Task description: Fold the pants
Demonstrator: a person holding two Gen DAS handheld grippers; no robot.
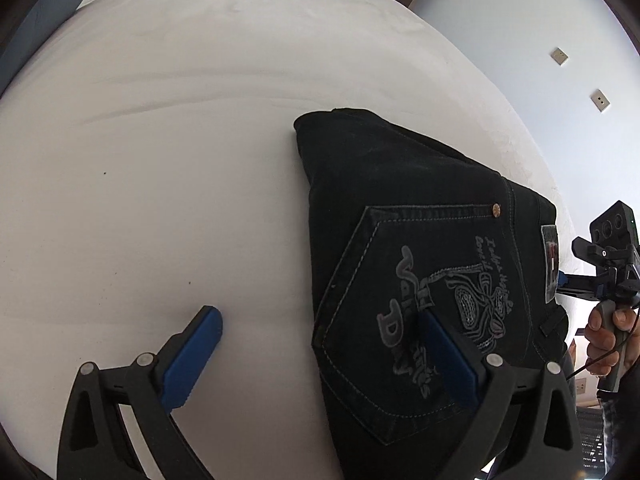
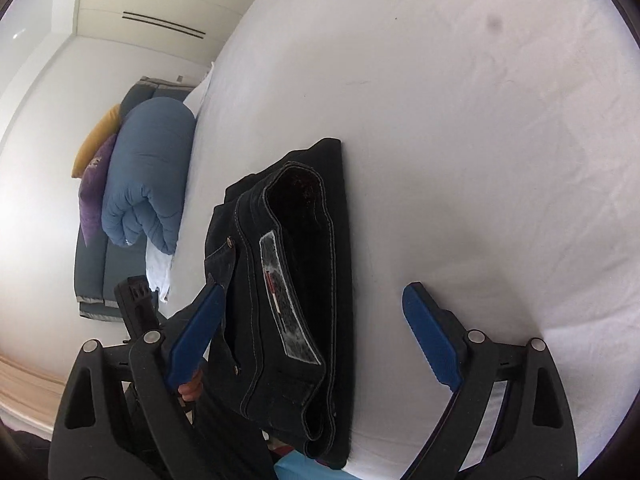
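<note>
Black jeans lie folded into a compact stack on the white bed, back pocket with pale embroidery facing up. My left gripper is open wide; its right finger hovers over the pocket and its left finger is over bare sheet. In the right wrist view the jeans show their open waistband and inner label, lying near the bed's edge. My right gripper is open, its blue fingers either side of the waistband end, not pressing it. The right gripper's body and the hand holding it show at the jeans' far side.
A rolled blue duvet with yellow and purple cushions rests on a grey sofa beside the bed. Cupboard doors stand behind. White sheet stretches beyond the jeans. A wall with sockets is to the right.
</note>
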